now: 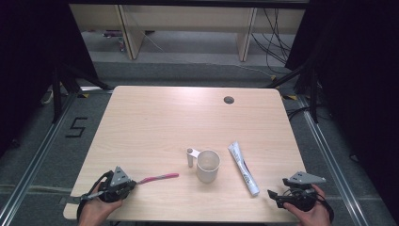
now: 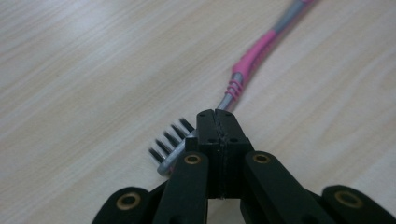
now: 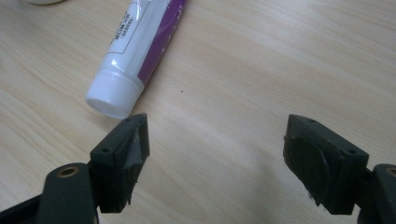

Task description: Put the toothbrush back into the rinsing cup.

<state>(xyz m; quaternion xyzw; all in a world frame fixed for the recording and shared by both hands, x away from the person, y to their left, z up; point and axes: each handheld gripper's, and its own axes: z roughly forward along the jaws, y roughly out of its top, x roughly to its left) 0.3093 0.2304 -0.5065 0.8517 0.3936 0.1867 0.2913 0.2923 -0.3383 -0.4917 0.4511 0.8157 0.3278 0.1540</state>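
The left gripper [image 2: 217,122] is seen with its jaws pressed together on the neck of a toothbrush [image 2: 243,70]. Dark bristles [image 2: 169,140] are shown just left of the jaws. The pink-and-grey handle is laid across the wooden table [image 2: 93,70], beyond the jaws.

High view looks down on table [image 1: 155,117]; 2 gripper views — close, low, sharing its wood.

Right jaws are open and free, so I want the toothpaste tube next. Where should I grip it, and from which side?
Grip the toothpaste tube just behind its white cap, coming from above with one jaw on each long side. It lies flat with the cap end toward the right gripper, and that end looks round and firm.
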